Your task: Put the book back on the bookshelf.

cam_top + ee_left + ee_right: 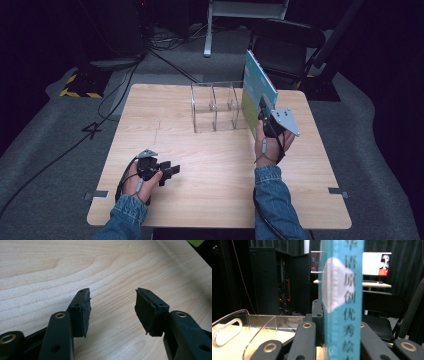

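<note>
A thin teal book (pixel 257 87) with a green lower cover stands upright in the air at the right end of a clear acrylic rack (pixel 215 107). My right gripper (pixel 266 116) is shut on the book's lower edge. In the right gripper view the book's teal spine (pixel 343 297) with printed characters rises between the jaws, and the clear rack (pixel 249 325) lies to the left. My left gripper (pixel 170 172) rests low over the wooden table (pixel 210 200) near the front left, open, with nothing between its pads (pixel 85 312).
The rack has several upright clear dividers and sits at the table's far middle. A black folding chair (pixel 285 47) stands behind the table's far right. Cables (pixel 100 115) run over the grey floor at the left. A monitor (pixel 377 263) glows in the background.
</note>
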A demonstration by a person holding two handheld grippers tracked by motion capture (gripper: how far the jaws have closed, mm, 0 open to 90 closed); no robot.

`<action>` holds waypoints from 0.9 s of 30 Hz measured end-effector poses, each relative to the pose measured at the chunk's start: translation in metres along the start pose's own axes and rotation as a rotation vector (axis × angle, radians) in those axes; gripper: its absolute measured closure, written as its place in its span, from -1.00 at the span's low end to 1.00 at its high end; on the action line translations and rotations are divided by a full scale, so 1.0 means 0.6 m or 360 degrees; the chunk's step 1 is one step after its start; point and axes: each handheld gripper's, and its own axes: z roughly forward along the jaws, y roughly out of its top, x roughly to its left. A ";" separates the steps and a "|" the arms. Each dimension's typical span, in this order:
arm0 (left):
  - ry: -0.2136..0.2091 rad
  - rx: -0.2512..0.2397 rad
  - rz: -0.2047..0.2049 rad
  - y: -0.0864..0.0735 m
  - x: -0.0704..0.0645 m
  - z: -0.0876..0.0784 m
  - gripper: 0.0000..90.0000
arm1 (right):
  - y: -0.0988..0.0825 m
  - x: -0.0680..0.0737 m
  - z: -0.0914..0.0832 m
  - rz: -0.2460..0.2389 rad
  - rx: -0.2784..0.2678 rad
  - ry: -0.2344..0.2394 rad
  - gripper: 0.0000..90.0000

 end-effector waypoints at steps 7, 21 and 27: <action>-0.0004 -0.0005 0.0025 0.000 -0.005 0.001 0.03 | -0.021 -0.010 -0.014 0.0110 0.0102 -0.0013 0.80; 0.0000 -0.0008 0.0032 0.001 -0.007 0.001 0.03 | -0.012 -0.044 -0.017 0.0218 0.0413 0.0077 0.80; -0.0014 -0.0007 0.0038 0.002 -0.011 0.001 0.03 | 0.001 -0.046 -0.026 0.0345 0.0501 0.0122 0.80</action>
